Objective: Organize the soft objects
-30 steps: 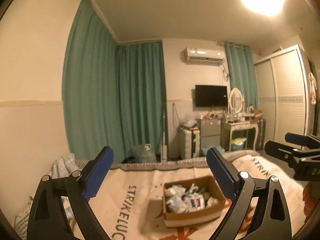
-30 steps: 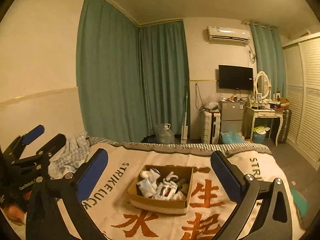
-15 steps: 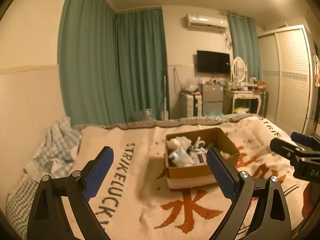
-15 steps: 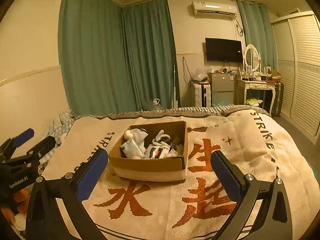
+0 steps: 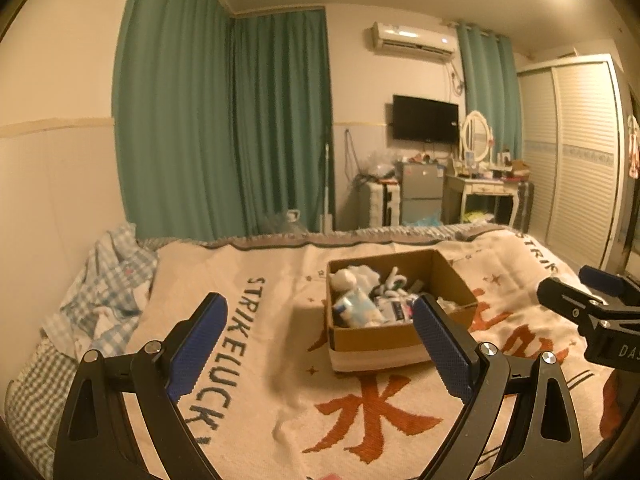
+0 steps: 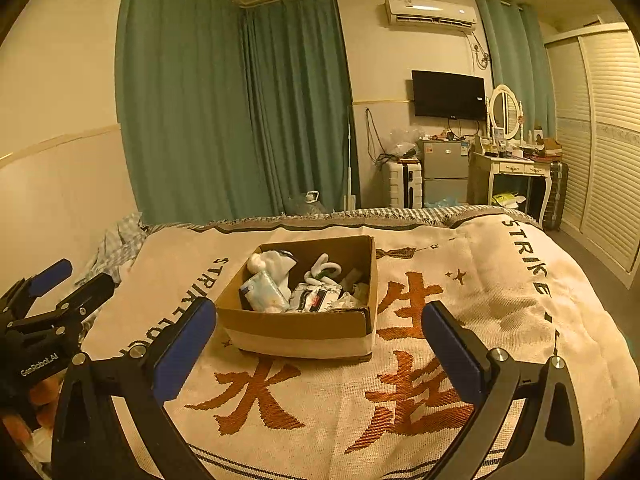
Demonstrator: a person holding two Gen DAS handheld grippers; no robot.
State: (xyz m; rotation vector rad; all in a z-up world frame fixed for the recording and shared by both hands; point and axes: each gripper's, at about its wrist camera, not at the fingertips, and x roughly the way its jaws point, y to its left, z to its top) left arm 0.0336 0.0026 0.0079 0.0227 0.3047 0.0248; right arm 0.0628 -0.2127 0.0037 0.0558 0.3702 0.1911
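Cardboard box [image 6: 304, 316] of soft objects [image 6: 296, 284] sits mid-blanket [image 6: 500, 292]; with left gripper [image 5: 320, 348] and right gripper [image 6: 316, 344] both wide and empty, we should descend squarely over one item.

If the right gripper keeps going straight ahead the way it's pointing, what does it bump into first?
Probably the cardboard box: it sits straight ahead between the open fingers of the right gripper. Nothing shows in between, though depth is hard to judge.

One cardboard box [image 6: 304, 328], two hand-held grippers [image 5: 320, 344]
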